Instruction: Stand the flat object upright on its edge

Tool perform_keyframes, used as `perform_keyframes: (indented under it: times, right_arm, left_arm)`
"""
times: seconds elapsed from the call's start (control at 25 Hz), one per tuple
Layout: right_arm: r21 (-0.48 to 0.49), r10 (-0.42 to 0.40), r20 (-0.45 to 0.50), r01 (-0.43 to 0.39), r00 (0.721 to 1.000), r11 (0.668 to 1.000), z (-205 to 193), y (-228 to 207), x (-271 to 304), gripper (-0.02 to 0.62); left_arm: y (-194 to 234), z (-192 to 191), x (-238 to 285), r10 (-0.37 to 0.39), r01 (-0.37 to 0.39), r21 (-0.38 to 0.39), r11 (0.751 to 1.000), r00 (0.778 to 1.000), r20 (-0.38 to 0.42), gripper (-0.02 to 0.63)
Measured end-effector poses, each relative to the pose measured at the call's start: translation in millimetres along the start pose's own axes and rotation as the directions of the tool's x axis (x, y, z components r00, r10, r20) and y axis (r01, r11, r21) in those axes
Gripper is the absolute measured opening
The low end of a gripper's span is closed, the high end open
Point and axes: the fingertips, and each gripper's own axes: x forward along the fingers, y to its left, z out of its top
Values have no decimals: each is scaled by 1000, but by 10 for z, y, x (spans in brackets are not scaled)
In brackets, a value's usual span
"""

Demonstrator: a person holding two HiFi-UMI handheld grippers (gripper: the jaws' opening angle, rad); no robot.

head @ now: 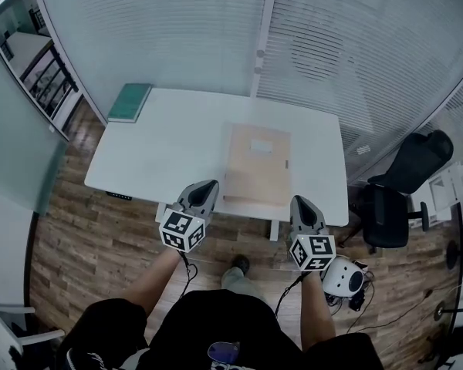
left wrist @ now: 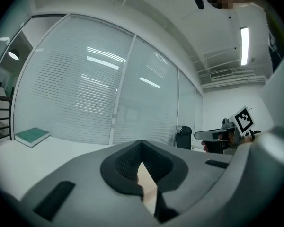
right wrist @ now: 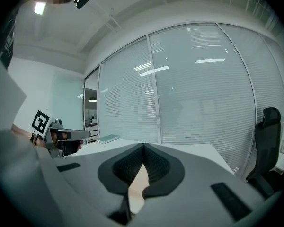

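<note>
Step in hand: approach / pre-grasp, nothing touched yet. The flat tan rectangular cardboard folder (head: 256, 168) lies flat on the white desk (head: 162, 149), right of centre. Its near edge is close to the desk's front edge, and there's a pale label toward its far end.

Left tool (head: 209, 184) hangs at the desk's front edge, just beside the folder's near-left corner. Right tool (head: 300, 200) is at the front edge by the near-right corner. Both tools have jaws fully together and grip nothing. Each tool's own view shows only a sliver of tan below the tips, i.e. the folder lies beyond the jaws, not betw. the pads.

Next move, as I judge it:
- Open at least one tool.
- Folder looks thin & flush w/ the desk, so prob. drag the near edge past the desk front, or pry up a side edge, to get a jaw under it.
- Use the other tool to brace the opposite edge as a pivot, then tip it up onto an edge & steady it.

The thin teal book (head: 130, 102) at the far-left corner is well apart, so no obstacle.
</note>
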Motion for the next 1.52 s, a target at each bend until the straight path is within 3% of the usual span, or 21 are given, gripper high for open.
perform_keyframes:
  times: [0.8,1.52]
  right_arm:
    - [29,44,-5,-44,999,999,39,-794,491,21]
    - [34,61,-25,-60,998,998,60,-824,934,21]
  left_arm:
    - [-103,51,803,42,-42,9,999,999,-20,20]
    - [211,44,1026,53,-53,-22,998,998,-23,20]
